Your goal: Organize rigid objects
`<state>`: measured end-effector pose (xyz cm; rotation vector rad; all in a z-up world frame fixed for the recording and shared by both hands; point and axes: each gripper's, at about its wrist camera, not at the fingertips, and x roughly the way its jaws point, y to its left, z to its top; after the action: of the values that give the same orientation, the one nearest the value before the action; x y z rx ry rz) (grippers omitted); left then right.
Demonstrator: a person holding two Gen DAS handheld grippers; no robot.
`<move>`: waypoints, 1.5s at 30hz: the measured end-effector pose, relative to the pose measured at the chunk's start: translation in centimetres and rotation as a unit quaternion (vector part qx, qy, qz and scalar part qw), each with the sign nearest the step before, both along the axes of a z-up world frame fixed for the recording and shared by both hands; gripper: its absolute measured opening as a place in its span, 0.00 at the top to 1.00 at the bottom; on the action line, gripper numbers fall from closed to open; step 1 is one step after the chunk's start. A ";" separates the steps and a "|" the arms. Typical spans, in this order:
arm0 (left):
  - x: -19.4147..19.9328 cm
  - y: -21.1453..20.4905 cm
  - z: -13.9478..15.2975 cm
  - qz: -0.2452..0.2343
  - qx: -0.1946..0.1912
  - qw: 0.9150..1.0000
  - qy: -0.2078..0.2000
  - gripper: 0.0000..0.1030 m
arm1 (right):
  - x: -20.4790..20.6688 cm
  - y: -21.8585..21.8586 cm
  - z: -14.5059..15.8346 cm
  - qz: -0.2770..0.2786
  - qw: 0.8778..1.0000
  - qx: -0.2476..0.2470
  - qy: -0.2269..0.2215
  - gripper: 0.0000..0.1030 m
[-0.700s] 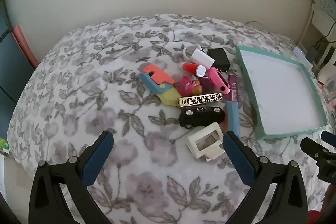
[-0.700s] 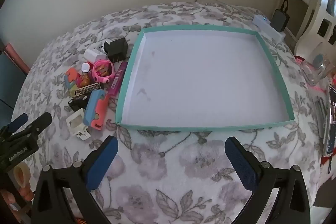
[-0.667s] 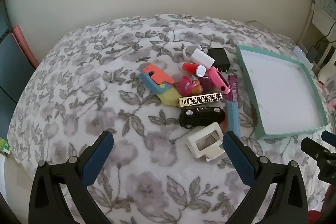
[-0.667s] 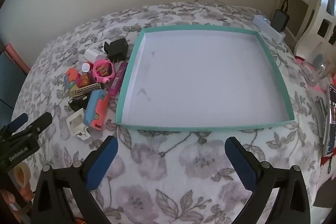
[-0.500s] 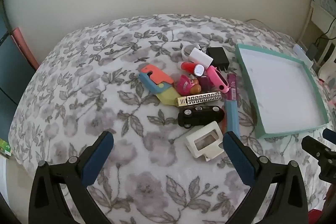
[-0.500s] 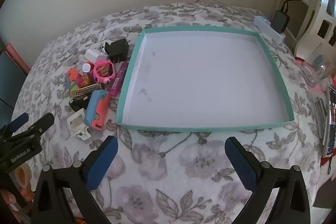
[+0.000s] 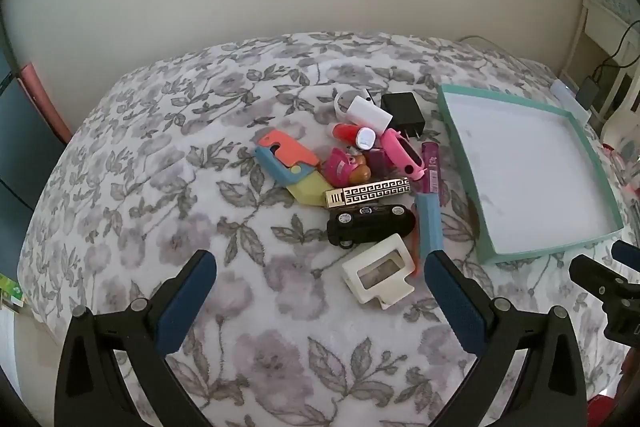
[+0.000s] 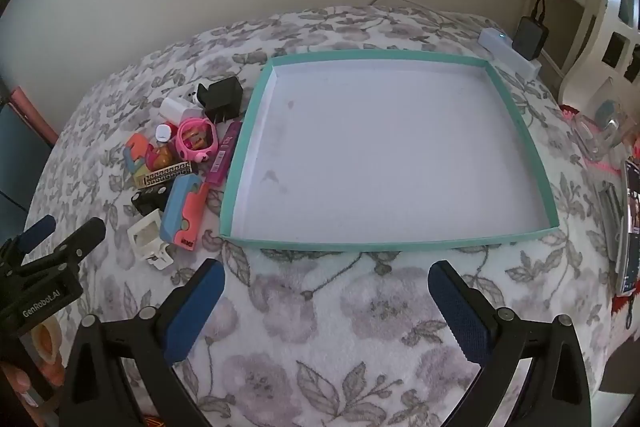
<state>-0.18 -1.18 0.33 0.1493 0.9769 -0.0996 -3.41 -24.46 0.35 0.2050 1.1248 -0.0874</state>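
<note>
- On a bed (image 7: 168, 155) with a grey floral blanket lies a small heap of hard plastic things, just left of a shallow teal tray (image 8: 516, 131) that holds nothing yet.
- Both claws hover above the blanket, pointing steeply down. The left claw (image 7: 320, 267) stands wide open and empty, nearest the heap; the right claw (image 8: 326, 277) is equally wide and empty, facing the tray's near rim.
- Nearest the left claw is a white frame-shaped piece (image 7: 378, 271), lying flat. It looks light and stiff; its two long outer edges seem the best place to pinch.
- Beyond it, touching the heap, a black toy car (image 7: 370, 223) lies on its side. Likely glossy and slippery, so grip across its narrow body.
- A gold patterned bar (image 7: 368, 191) and a blue stick (image 7: 429, 223) are slim; pinch them across their short width.
- A red tube (image 7: 352, 135) may roll.
- Soft bedding will give under pressure, so things could sink or tip when pushed.
</note>
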 end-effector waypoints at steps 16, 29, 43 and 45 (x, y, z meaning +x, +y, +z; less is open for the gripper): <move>-0.1 -0.1 -0.2 -0.001 -0.001 1.000 -0.002 0.00 | 0.0 0.0 0.0 0.000 1.000 0.000 0.000 0.00; 0.1 0.5 -0.5 0.011 -0.006 1.000 0.008 0.00 | 0.0 0.0 0.0 -0.001 1.000 0.000 -0.001 0.00; 0.2 0.6 -0.7 0.006 -0.032 0.999 0.021 0.00 | 0.0 0.0 0.0 0.000 1.000 0.000 -0.001 0.00; 0.3 0.7 -0.7 0.008 -0.037 0.999 0.022 0.00 | 0.0 0.0 0.0 -0.001 1.000 0.000 -0.001 0.00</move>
<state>0.08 -0.45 -0.41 0.0716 1.0162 -0.1245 -3.42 -24.49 0.40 0.2054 1.1232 -0.0887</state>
